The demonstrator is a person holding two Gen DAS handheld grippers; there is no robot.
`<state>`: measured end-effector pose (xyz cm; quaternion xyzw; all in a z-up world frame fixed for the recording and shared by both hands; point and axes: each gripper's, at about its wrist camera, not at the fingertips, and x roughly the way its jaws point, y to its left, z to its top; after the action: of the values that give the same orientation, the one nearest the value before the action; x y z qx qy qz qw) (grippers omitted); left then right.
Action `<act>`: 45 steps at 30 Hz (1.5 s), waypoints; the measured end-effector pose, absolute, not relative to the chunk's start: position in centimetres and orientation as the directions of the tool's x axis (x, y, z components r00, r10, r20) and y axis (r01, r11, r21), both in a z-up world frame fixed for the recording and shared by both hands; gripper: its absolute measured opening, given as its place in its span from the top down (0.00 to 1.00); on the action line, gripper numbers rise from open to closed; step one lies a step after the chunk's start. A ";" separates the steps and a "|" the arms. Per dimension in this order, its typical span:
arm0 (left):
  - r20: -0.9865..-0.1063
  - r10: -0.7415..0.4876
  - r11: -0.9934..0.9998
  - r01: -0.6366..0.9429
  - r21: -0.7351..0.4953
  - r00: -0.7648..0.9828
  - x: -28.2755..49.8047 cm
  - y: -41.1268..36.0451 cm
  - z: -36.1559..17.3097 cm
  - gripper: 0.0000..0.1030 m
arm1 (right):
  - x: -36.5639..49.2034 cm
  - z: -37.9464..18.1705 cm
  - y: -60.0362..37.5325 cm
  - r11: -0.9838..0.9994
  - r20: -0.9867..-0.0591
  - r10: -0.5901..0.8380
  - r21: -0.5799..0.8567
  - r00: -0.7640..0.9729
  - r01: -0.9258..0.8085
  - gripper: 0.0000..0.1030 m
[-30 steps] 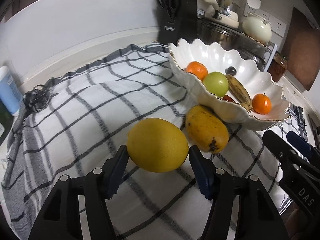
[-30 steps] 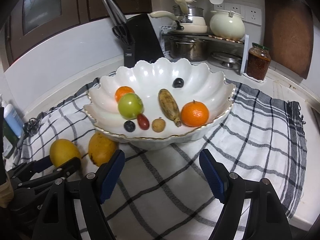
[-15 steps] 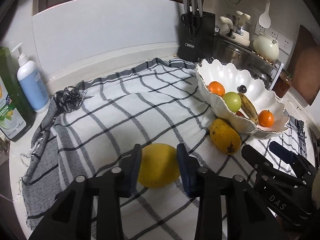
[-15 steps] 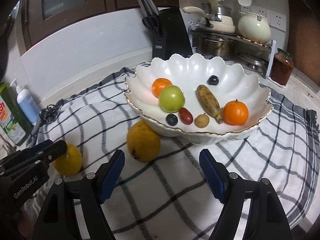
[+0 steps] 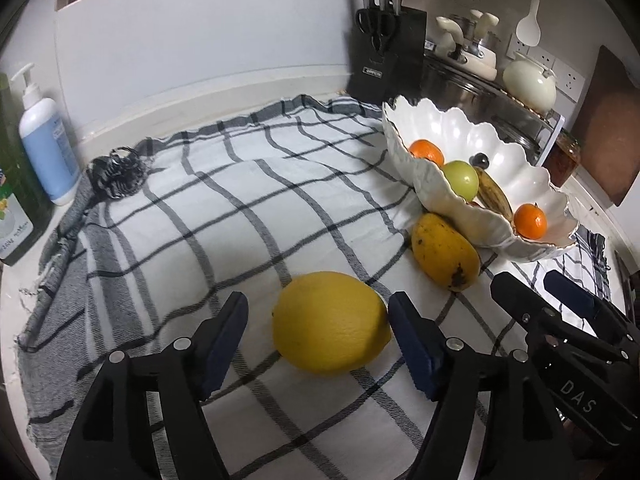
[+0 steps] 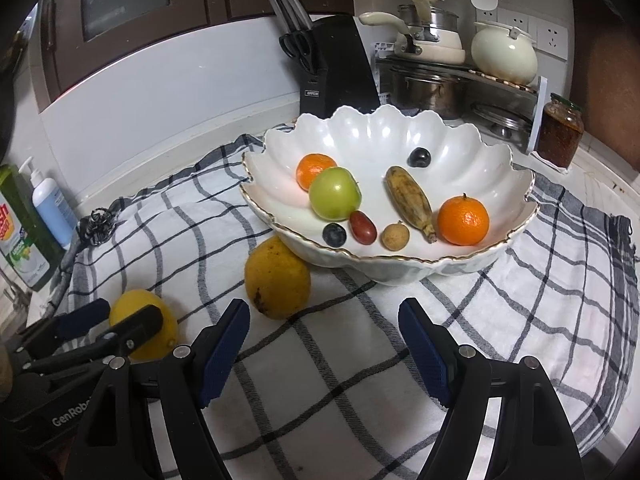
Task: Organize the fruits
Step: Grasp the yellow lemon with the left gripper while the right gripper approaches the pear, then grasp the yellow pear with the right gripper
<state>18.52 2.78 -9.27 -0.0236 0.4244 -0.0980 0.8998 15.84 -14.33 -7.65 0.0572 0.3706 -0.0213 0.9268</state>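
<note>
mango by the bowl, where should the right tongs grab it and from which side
Probably across the mango's fat middle, coming from the open cloth side in front. Its far end tucks against the bowl's wall, so only the near flanks are free. The right tongs are open and empty, slightly to its right.

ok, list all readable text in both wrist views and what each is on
"DAS": on the right gripper, seen from the left wrist.
"GenRob", cut off: on the left gripper, seen from the right wrist.
Knife block label: too small to read.
Green bottle and pump bottle labels: blurred, unreadable.
</note>
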 end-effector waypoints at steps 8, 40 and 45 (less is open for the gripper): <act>-0.781 -0.212 0.976 0.167 -0.139 0.587 19.1 1.8 -10.7 0.31 | 16.0 -8.2 -15.0 0.991 -0.698 0.002 0.098 0.716 0.093 0.25; -0.772 -0.141 0.989 0.045 -0.144 0.620 19.0 6.9 -9.7 0.41 | 22.1 -10.8 -10.6 0.996 -0.762 0.071 0.086 0.643 -0.009 0.41; -0.771 -0.139 0.989 0.055 -0.135 0.621 18.9 6.5 -9.7 0.41 | 22.3 -11.0 -10.9 0.997 -0.762 0.068 0.080 0.644 -0.010 0.50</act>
<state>18.85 6.46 -9.66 -0.0490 0.4320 -0.0540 0.8989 22.31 -10.91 -11.03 0.0341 0.4212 0.0216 0.9061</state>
